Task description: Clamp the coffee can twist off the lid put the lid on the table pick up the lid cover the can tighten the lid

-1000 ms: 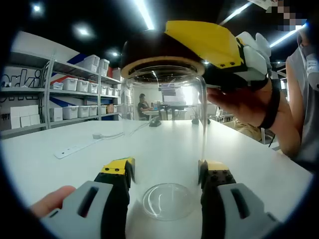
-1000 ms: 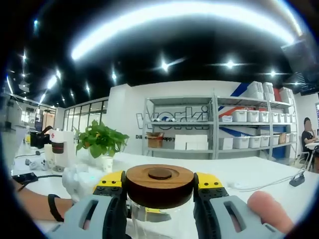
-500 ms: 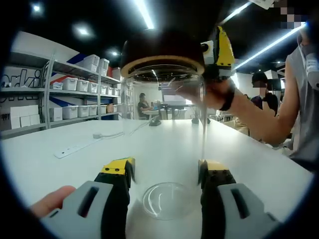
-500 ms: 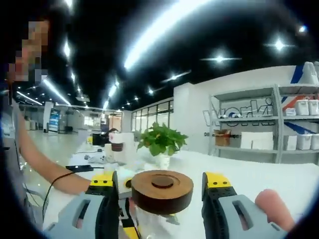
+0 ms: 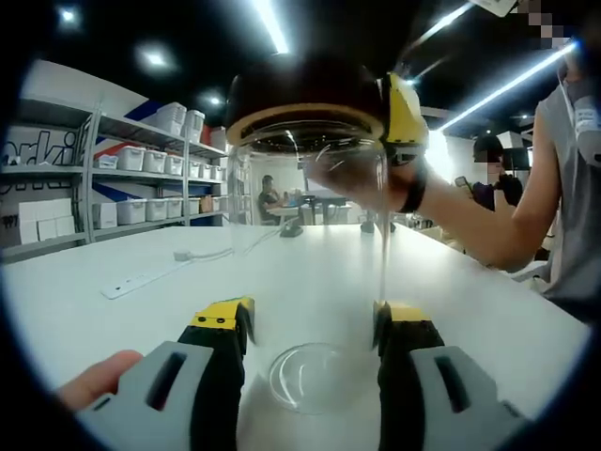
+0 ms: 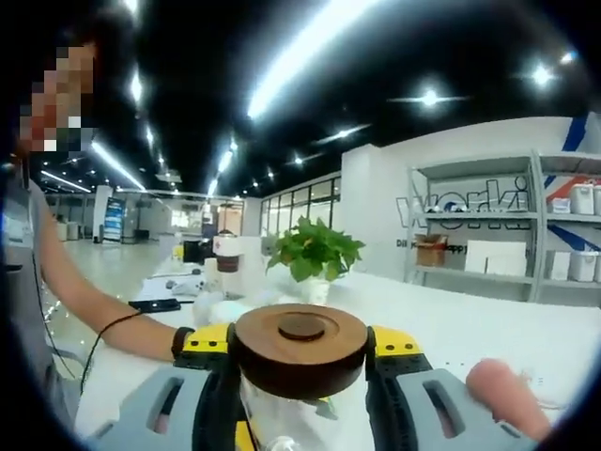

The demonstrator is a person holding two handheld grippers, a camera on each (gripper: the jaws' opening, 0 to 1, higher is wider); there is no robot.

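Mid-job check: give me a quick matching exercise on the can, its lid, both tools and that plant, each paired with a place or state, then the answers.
Column one:
1. coffee can
2. lid
3. left tool
4. potted plant

Column two:
A. dark wood, gripped between the right tool's yellow-tipped jaws
B. stands far back on the white table
C. clear glass, upright on the table
D. jaws either side of the can's base

Pairs: 1-C, 2-A, 3-D, 4-B
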